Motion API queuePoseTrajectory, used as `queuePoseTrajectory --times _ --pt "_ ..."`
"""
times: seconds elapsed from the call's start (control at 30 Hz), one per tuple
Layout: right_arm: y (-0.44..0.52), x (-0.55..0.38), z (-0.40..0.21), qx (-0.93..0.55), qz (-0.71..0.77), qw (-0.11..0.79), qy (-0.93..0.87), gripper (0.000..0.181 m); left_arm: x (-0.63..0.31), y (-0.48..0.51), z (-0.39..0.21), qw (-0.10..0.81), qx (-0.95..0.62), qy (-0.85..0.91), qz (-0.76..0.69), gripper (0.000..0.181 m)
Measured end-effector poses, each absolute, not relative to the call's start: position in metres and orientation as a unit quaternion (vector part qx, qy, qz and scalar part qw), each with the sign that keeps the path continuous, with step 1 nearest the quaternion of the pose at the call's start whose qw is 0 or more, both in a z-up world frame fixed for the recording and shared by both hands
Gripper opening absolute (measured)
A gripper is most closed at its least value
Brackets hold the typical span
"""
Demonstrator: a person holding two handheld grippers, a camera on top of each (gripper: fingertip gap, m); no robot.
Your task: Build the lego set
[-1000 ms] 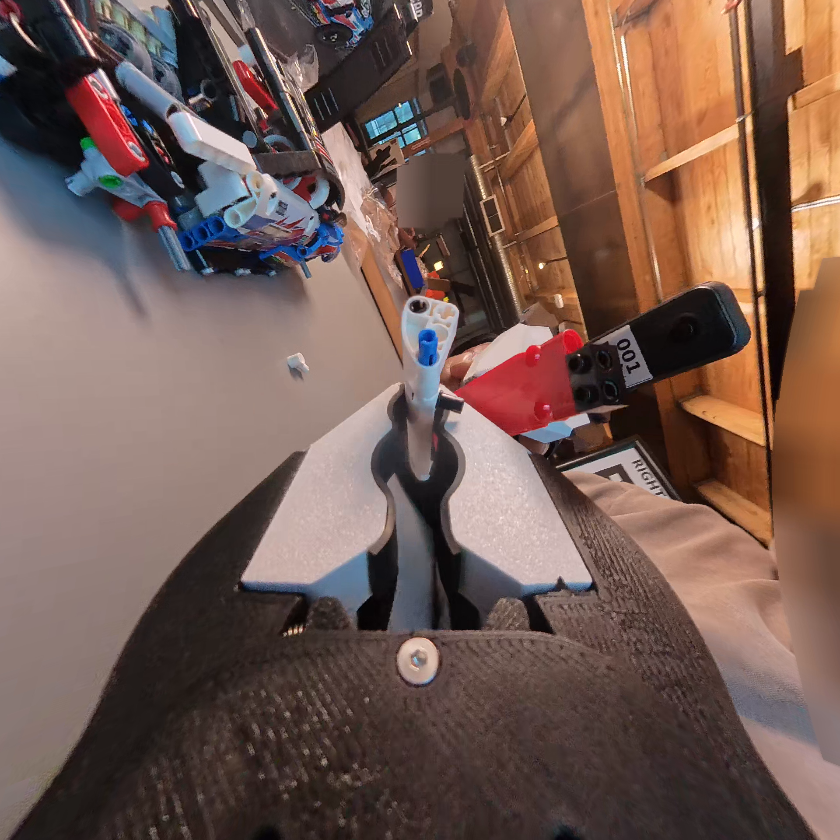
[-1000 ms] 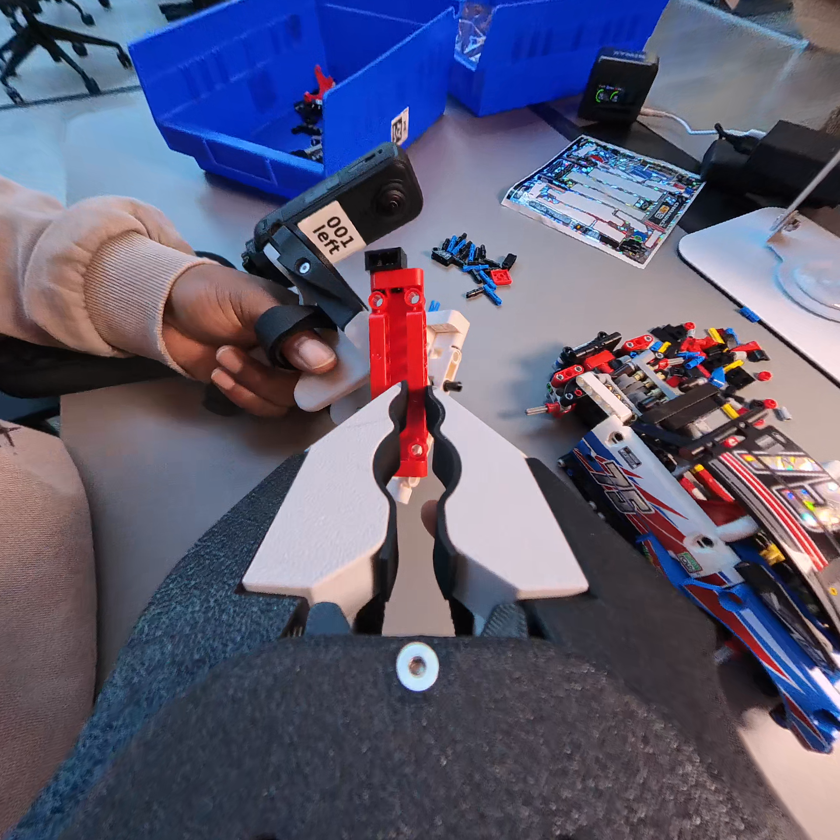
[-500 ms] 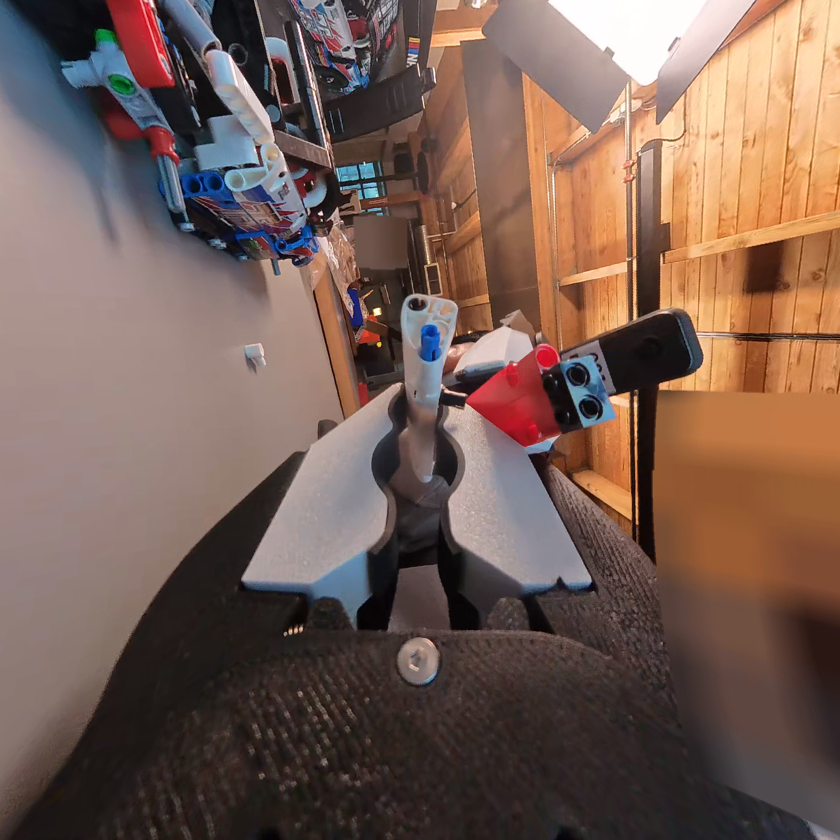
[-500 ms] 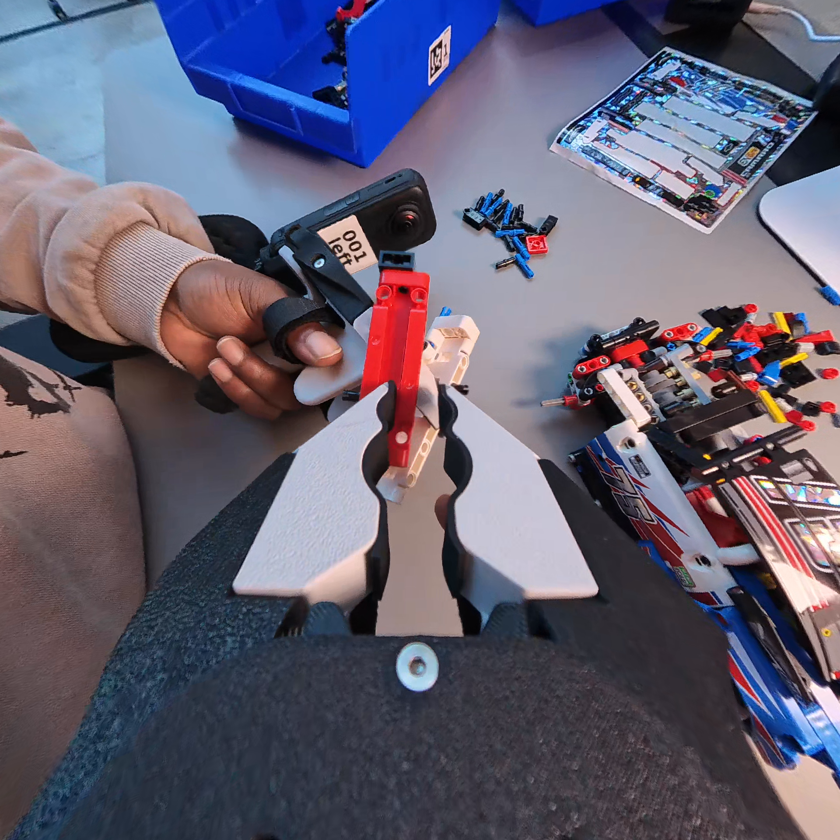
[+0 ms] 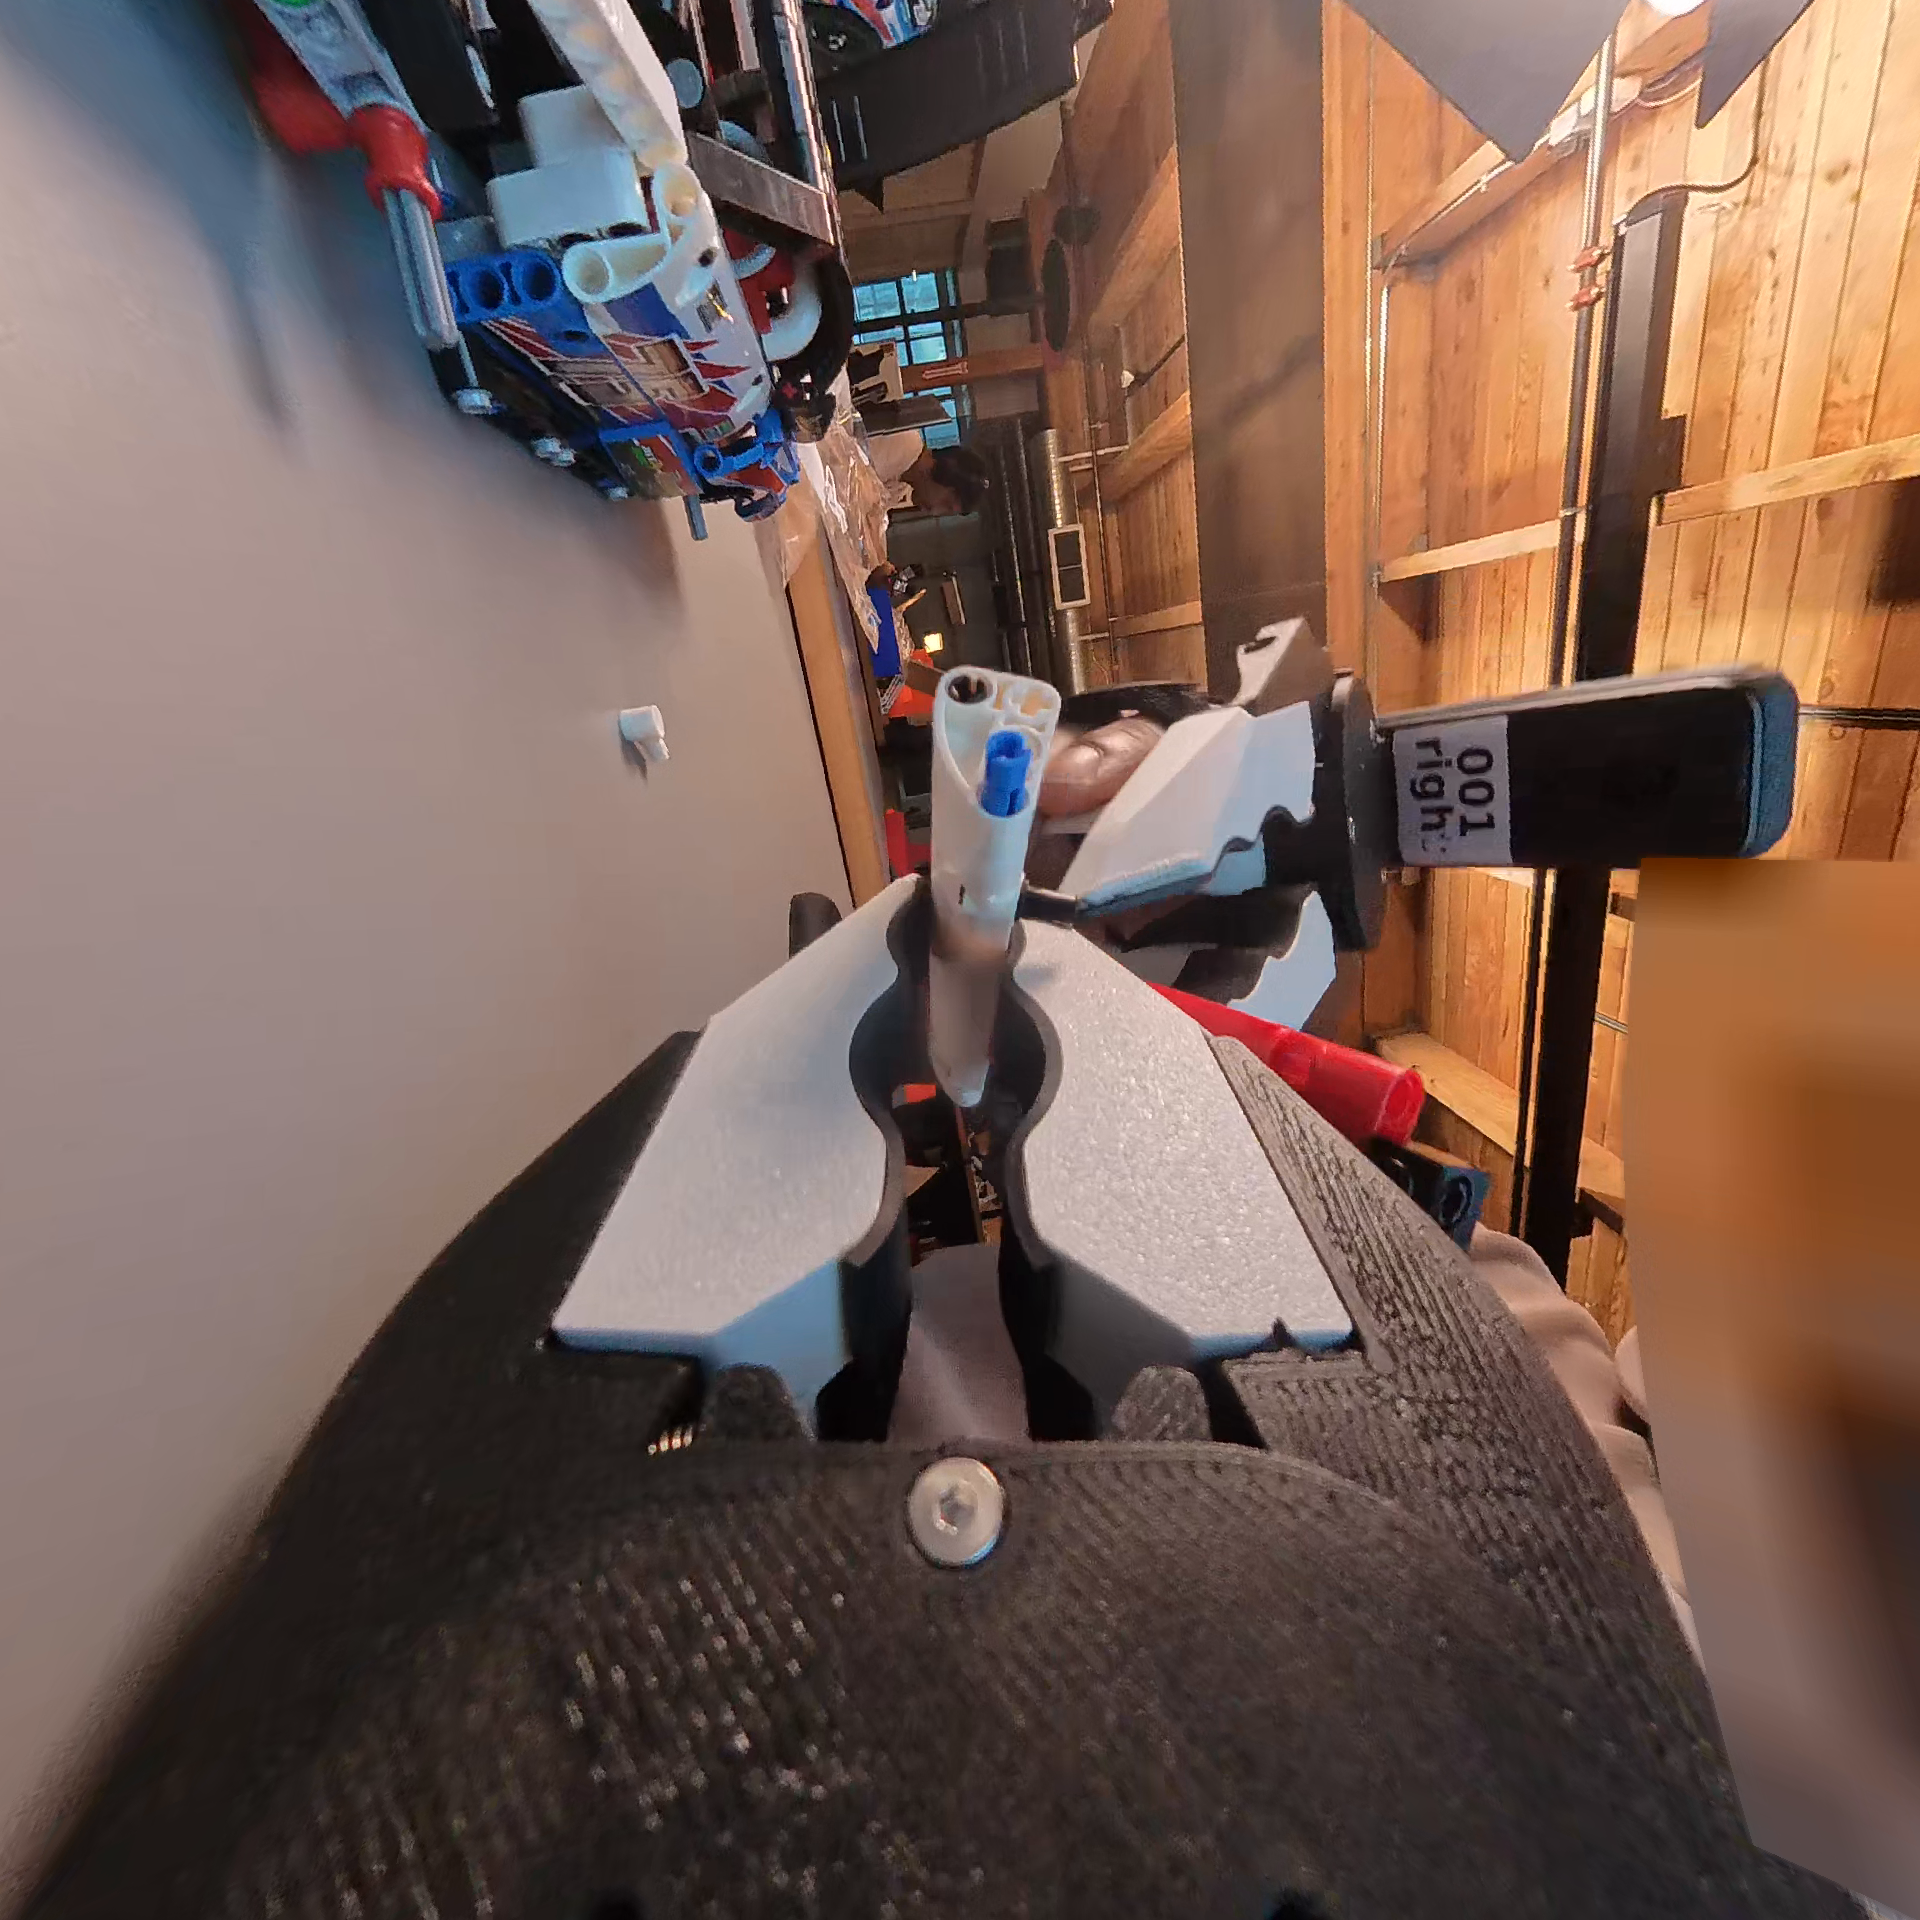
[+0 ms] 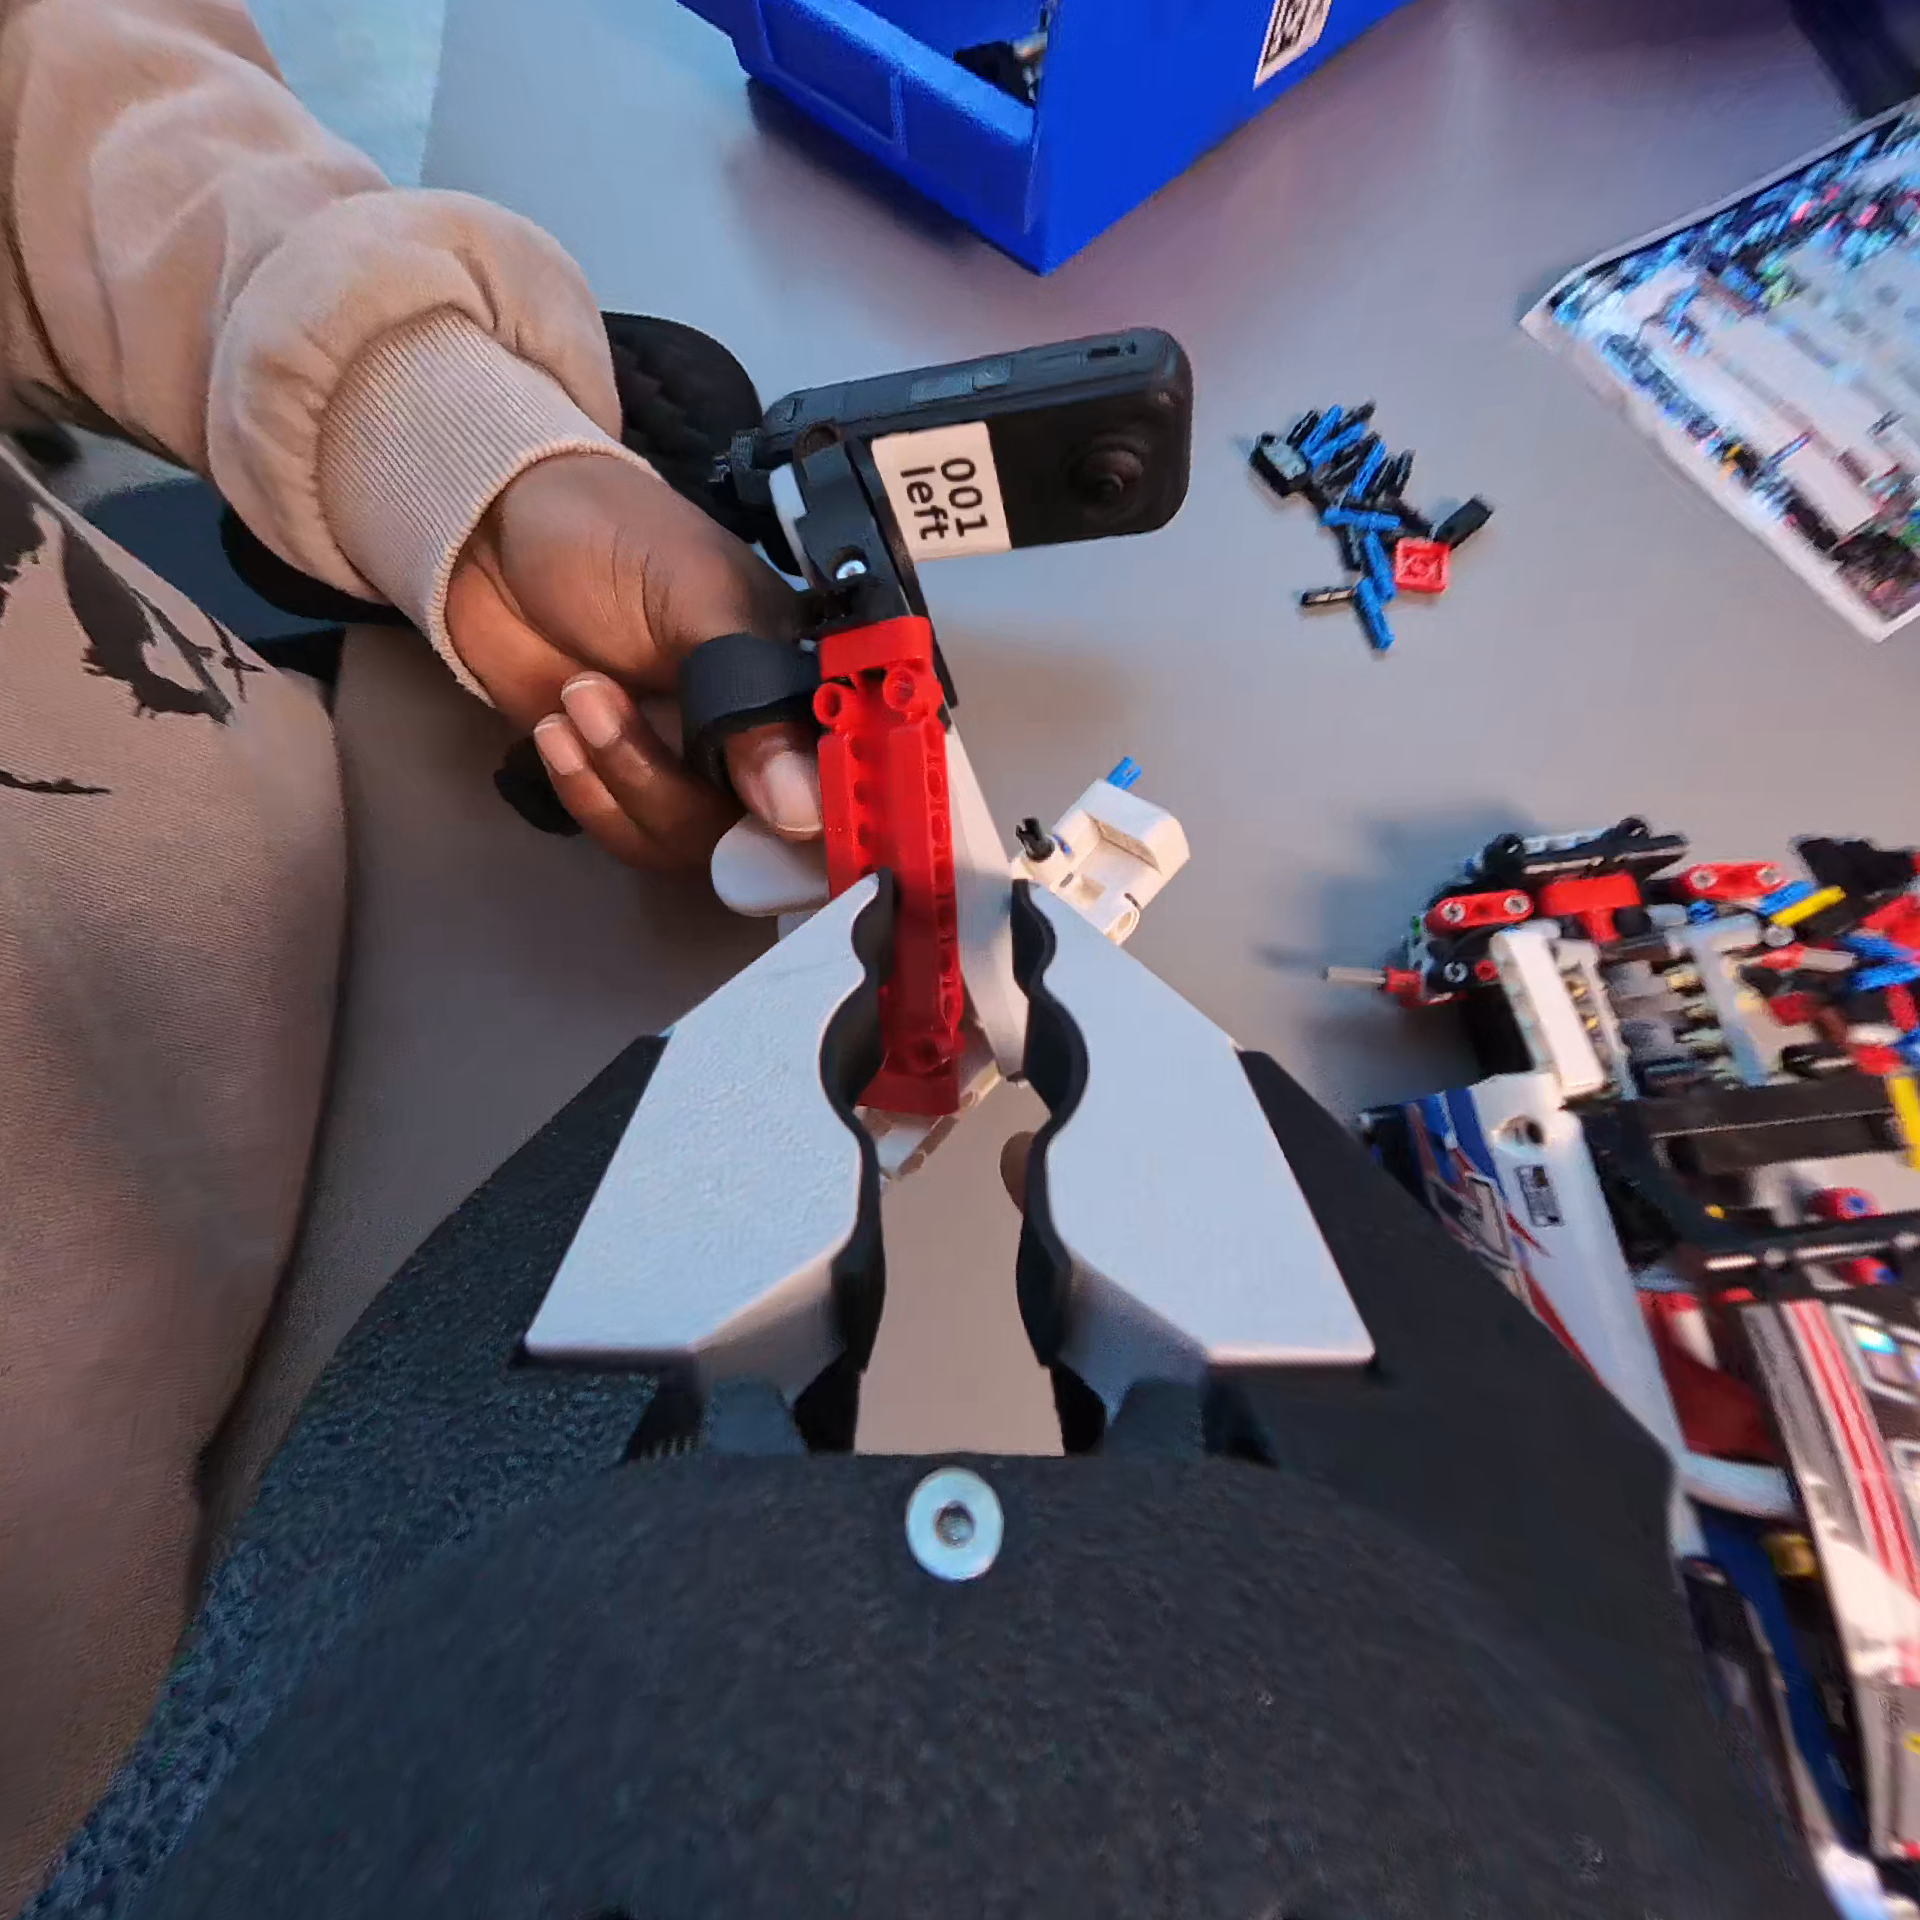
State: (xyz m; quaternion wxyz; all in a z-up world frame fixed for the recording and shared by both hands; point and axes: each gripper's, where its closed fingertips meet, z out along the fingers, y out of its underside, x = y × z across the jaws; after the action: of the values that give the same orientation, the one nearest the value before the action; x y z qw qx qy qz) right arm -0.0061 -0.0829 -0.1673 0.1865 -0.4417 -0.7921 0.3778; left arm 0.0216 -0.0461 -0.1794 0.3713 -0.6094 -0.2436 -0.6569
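Observation:
My left gripper [image 5: 966,909] is shut on a white Lego piece [image 5: 987,800] that carries a blue pin [image 5: 1003,784] and a black pin on its side. The same piece shows in the right wrist view [image 6: 1117,847], just right of my right fingertips. My right gripper [image 6: 951,904] holds a long red Lego piece [image 6: 888,831] with a white part on its back. The red side lies against the left pad and the white side against the right pad. The red piece also shows low in the left wrist view [image 5: 1330,1070], below the right gripper's fingers [image 5: 1174,790]. Both grippers are held above the grey table [image 6: 1351,779].
A partly built red, white and blue Lego car [image 6: 1662,1039] lies at the right, also seen in the left wrist view [image 5: 623,312]. A heap of small pins [image 6: 1361,520], a printed sheet [image 6: 1766,364] and a blue bin [image 6: 1039,125] lie farther off. A small white part [image 5: 641,727] lies loose. A sleeved hand [image 6: 582,623] holds the left gripper. Only a small space, under 4 cm, lies between the two pairs of fingers.
My right jaws have widened and the red piece has turned in them, from edge-on to its broad face. The two grippers have moved closer together. The left grasp has not changed.

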Motion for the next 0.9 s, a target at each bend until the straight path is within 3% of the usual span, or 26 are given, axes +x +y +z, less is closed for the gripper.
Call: queuePoseTrajectory --times 0.23,0.43,0.67,0.9 --pt "-0.092 -0.008 -0.161 -0.324 0.33 0.318 -0.828 0.011 0.027 -0.045 -0.183 0.373 -0.651 -0.194 -0.632 0.005" --pt "-0.103 0.0 -0.149 -0.296 0.395 0.291 -0.819 0.015 0.03 -0.047 -0.179 0.384 -0.666 -0.163 -0.618 0.005" --pt "-0.104 0.007 -0.151 -0.303 0.41 0.269 -0.817 0.006 0.038 -0.051 -0.181 0.384 -0.684 -0.137 -0.605 0.006" --pt "-0.062 0.007 -0.116 -0.411 0.509 0.304 -0.693 0.006 0.024 -0.05 -0.18 0.422 -0.708 -0.117 -0.554 0.006"
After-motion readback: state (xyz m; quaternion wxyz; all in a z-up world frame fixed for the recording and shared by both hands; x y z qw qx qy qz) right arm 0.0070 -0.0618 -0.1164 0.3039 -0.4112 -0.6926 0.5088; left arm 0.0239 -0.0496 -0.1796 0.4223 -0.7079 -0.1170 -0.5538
